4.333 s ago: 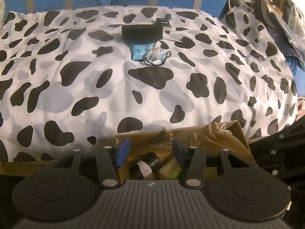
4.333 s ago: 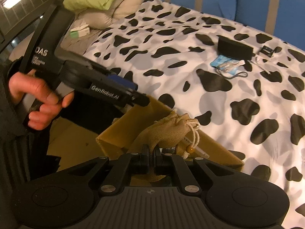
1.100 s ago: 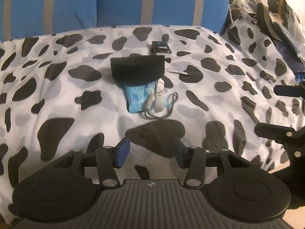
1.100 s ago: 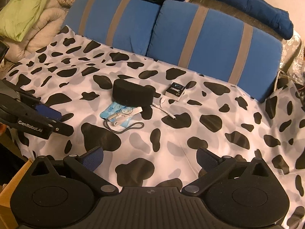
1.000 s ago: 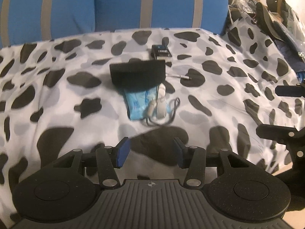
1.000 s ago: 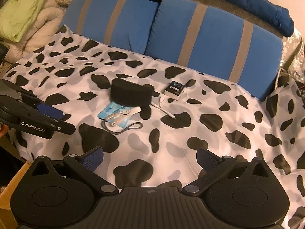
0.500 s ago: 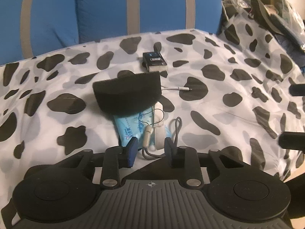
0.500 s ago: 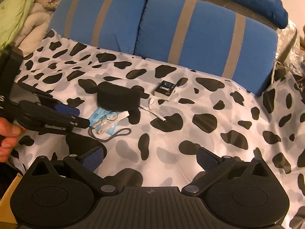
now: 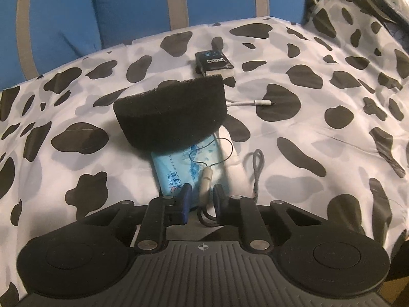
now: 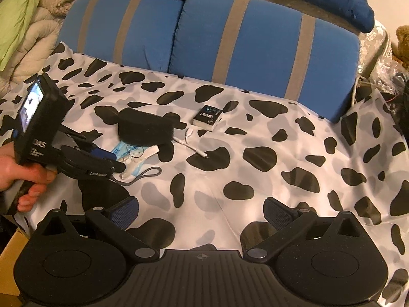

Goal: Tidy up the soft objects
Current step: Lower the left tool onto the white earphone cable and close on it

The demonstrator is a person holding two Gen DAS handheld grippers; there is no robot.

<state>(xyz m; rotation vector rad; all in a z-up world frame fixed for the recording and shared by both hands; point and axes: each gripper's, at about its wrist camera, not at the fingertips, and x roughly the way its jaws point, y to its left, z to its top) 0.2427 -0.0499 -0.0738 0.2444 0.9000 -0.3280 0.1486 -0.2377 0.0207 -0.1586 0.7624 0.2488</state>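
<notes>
A black foam pad (image 9: 171, 117) lies on the cow-print cover (image 9: 306, 153), overlapping the far end of a light blue tissue pack (image 9: 179, 171). On the pack rests a small beige pendant (image 9: 206, 176) with a thin black cord. My left gripper (image 9: 202, 194) is down at the pack's near end. Its jaws are closing, with the pendant and the pack's edge between them and a gap still showing at each pad. The right wrist view shows the left gripper (image 10: 112, 160) held by a hand (image 10: 15, 171). My right gripper (image 10: 202, 208) hangs wide open over the cover, holding nothing.
A grey lanyard loop (image 9: 257, 168) lies right of the pack. A white cable adapter (image 9: 255, 102) and a small black box (image 9: 213, 62) sit behind the foam. Blue striped cushions (image 10: 255, 38) back the bed. A cardboard box corner (image 10: 10, 250) shows at lower left.
My left gripper has moved forward and down onto the tissue pack, and its jaws have narrowed around the pendant. My right gripper stays wide open, having earlier let go of a burlap pouch.
</notes>
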